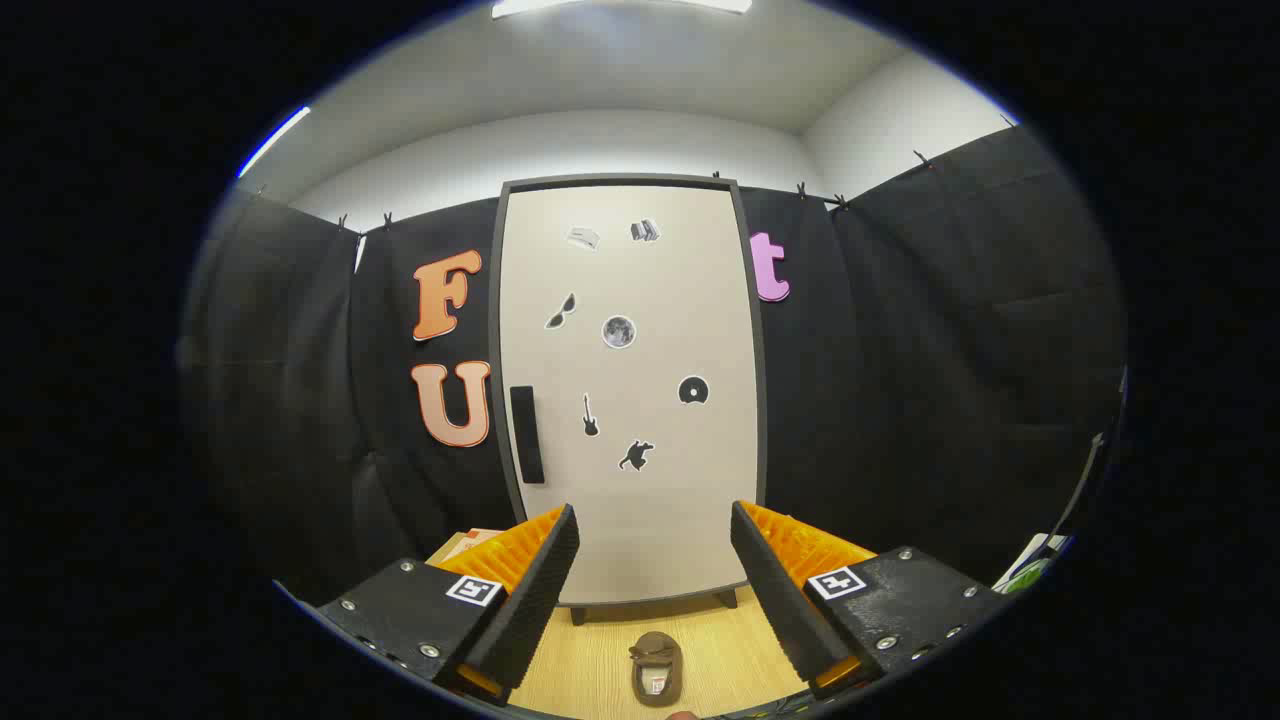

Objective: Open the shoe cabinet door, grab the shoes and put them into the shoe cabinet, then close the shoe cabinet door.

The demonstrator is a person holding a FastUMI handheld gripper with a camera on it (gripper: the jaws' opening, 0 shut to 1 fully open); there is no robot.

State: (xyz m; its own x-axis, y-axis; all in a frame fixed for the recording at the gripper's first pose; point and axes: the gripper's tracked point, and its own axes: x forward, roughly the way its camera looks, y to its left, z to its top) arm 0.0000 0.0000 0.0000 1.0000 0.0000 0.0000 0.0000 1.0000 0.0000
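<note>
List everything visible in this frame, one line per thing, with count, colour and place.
Shoe cabinet: one, dark frame, standing on short legs against the black cloth wall, beyond the fingers.
Cabinet door: one, beige, closed, dotted with small dark stickers.
Door handle: one, black, upright bar near the door's left edge.
Shoe: one, brown, on the floor between the fingers, in front of the cabinet.
Floor: light wood.
Ceiling light: one, white, overhead.
Gripper: one, fingers open and apart, holding nothing.
</note>
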